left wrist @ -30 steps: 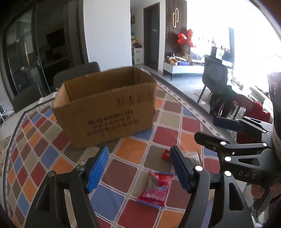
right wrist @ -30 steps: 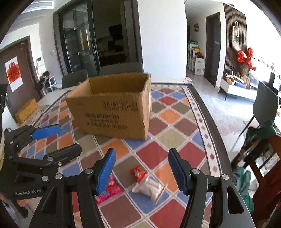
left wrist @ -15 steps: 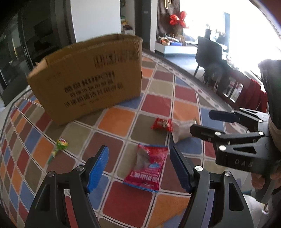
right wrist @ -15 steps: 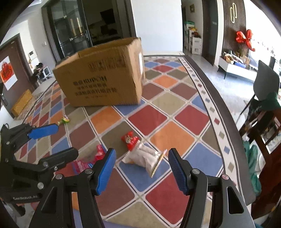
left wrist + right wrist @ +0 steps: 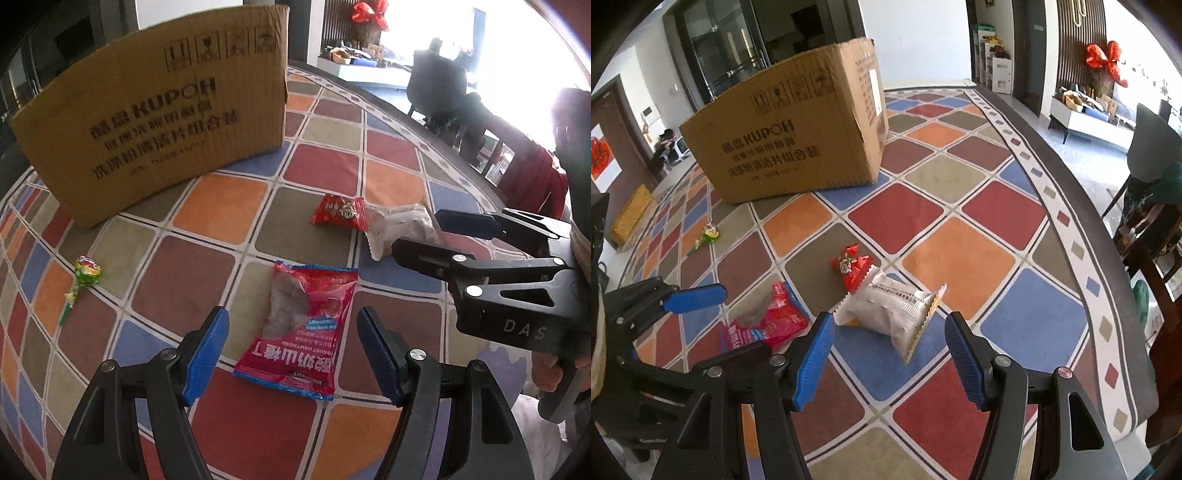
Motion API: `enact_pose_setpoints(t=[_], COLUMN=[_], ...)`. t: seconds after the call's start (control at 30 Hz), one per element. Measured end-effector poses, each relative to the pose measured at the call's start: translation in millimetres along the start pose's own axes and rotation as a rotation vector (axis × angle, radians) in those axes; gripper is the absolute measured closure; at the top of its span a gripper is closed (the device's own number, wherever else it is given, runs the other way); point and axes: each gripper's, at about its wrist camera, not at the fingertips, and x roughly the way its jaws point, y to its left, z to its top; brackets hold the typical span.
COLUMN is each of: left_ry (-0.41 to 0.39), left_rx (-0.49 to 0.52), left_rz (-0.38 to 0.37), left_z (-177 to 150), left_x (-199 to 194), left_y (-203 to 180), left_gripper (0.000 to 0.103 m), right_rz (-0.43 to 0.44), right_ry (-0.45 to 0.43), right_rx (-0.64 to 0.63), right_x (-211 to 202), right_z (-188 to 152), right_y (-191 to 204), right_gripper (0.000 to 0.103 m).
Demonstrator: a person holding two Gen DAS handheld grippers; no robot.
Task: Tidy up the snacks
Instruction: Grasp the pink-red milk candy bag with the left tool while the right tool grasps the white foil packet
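Left tool (image 5: 291,354) spread wide, empty, low over tabletop (image 5: 221,206), straddling pink yogurt hawthorn packet (image 5: 303,328): packet lies flat between pads, judged pre-grasp.

Right tool (image 5: 888,354) likewise agape, empty, white pillow-pack snack (image 5: 890,310) just ahead between fingers.

Small red packet (image 5: 851,267) touching white pack's far end. Lollipop (image 5: 83,277) well apart, leftward.

Cardboard box (image 5: 159,107) beyond, likely destination.

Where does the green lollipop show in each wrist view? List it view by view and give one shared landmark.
Left wrist: the green lollipop lies at the far left, on the tablecloth, left of the pink snack bag.
Right wrist: the lollipop lies left of centre, below the box's left corner.
Shared landmark: the cardboard box.
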Motion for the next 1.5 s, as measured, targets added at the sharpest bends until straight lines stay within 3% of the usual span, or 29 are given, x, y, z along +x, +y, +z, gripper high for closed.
enact_pose_setpoints(t=[0.2,0.47,0.53,0.67,0.93,1.5], left_ry=[0.015,0.0,-0.005,-0.007,-0.046,-0.18], left_rx=[-0.022,-0.035,-0.046,-0.079,-0.127,-0.159], left_rz=[-0.005,0.011,0.0,-0.015,-0.021,-0.004], left_z=[1.0,0.5,0.9,3.9,10.9,24.0], left_x=[11.8,12.9,11.9,11.2,1.2,-44.1], left_y=[-0.5,2.1,4.1,7.8,11.4,14.6], left_gripper=[0.036,0.06,0.062,0.063,0.063,0.063], right_rz=[0.011,0.011,0.013,0.015,0.005,0.005], right_ry=[0.017,0.024,0.028,0.036,0.032,-0.076], right_rx=[0.008,0.01,0.015,0.018,0.014,-0.005], right_x=[7.4,15.8,18.1,22.0,21.1,-18.6], right_z=[2.0,5.7,6.6,7.3,6.2,16.9], right_y=[0.0,1.1,1.1,2.5,4.5,13.4], right_gripper=[0.04,0.04,0.04,0.041,0.051,0.052])
